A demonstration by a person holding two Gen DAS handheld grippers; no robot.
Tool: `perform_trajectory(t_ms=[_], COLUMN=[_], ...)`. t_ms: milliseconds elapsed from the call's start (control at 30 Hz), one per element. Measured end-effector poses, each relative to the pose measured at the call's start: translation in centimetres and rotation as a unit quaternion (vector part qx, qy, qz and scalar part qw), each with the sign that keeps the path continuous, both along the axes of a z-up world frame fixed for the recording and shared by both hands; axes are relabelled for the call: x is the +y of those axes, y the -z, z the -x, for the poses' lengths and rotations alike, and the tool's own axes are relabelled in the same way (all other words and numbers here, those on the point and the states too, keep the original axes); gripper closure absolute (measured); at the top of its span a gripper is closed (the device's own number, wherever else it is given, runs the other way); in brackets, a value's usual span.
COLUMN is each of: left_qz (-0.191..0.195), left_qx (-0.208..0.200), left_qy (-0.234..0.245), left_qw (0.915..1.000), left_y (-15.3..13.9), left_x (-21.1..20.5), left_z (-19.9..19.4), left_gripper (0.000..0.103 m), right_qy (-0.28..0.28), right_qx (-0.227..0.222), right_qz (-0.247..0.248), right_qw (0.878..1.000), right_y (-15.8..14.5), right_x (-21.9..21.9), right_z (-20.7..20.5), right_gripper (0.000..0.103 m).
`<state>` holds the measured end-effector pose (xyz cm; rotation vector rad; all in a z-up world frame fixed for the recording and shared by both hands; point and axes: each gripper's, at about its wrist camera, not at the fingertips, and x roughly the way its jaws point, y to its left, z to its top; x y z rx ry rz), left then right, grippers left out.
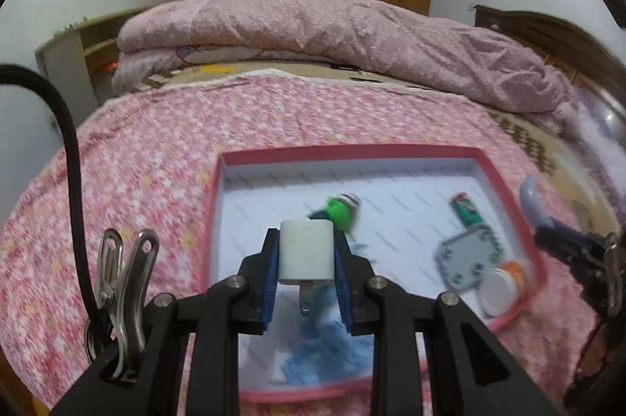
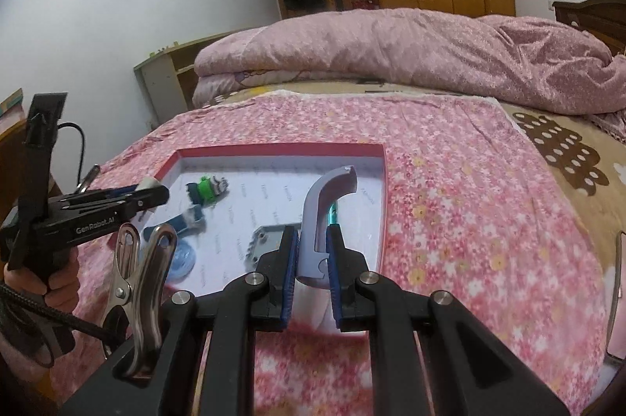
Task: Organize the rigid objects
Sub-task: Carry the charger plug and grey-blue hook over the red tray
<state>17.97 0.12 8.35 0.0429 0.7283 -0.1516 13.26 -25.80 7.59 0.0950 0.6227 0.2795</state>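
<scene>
Your left hand-held gripper (image 1: 306,261) is clamped on a white plug adapter (image 1: 306,251), its blue pads (image 1: 271,283) pressing both sides and a metal prong hanging from the underside; the adapter sits straight ahead at 12 o'clock from the camera, above the near half of the pink-rimmed tray (image 1: 508,181). Your right hand-held gripper (image 2: 311,259) is closed on the straight shank of one lavender hook (image 2: 326,205), whose curved end rises toward 12 o'clock over the tray's right half. The tray lies on the pink floral bedspread (image 2: 469,201) of the bed. Inside it you have one green and striped figure (image 1: 338,210) at about 12 o'clock of the adapter, one green rectangular piece (image 1: 465,210) and one grey square plate (image 1: 467,259) at 3 o'clock, one white and orange jar (image 1: 502,285) at 4 o'clock in the near right corner, and something blue (image 1: 324,349) below the left pads, too blurred to name. One folded pink quilt (image 1: 332,36) lies at the far side of the bed.
</scene>
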Motion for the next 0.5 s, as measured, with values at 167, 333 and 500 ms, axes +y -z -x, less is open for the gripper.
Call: perform_trajectory(t_ms=[167, 333, 500], left_qz=[-0.004, -0.002, 0.002], left_qx=[0.010, 0.025, 0.036], left_qy=[-0.011, -0.023, -0.021], left_qw=[0.9999, 0.9994, 0.9991], left_y=[1.2, 2.3, 2.9], left_x=[0.7, 1.2, 1.3], left_z=[-1.4, -2.7, -3.5], left_gripper=[0.076, 0.076, 0.076], right_qy=[0.005, 0.008, 0.006], right_qx=[0.008, 0.013, 0.020], right_qz=[0.007, 0.018, 0.020], right_qw=[1.000, 1.000, 1.000], right_y=[0.7, 1.4, 1.8], right_x=[0.3, 0.4, 0.5], right_z=[-1.0, -1.5, -1.9], right_gripper=[0.087, 0.087, 0.087])
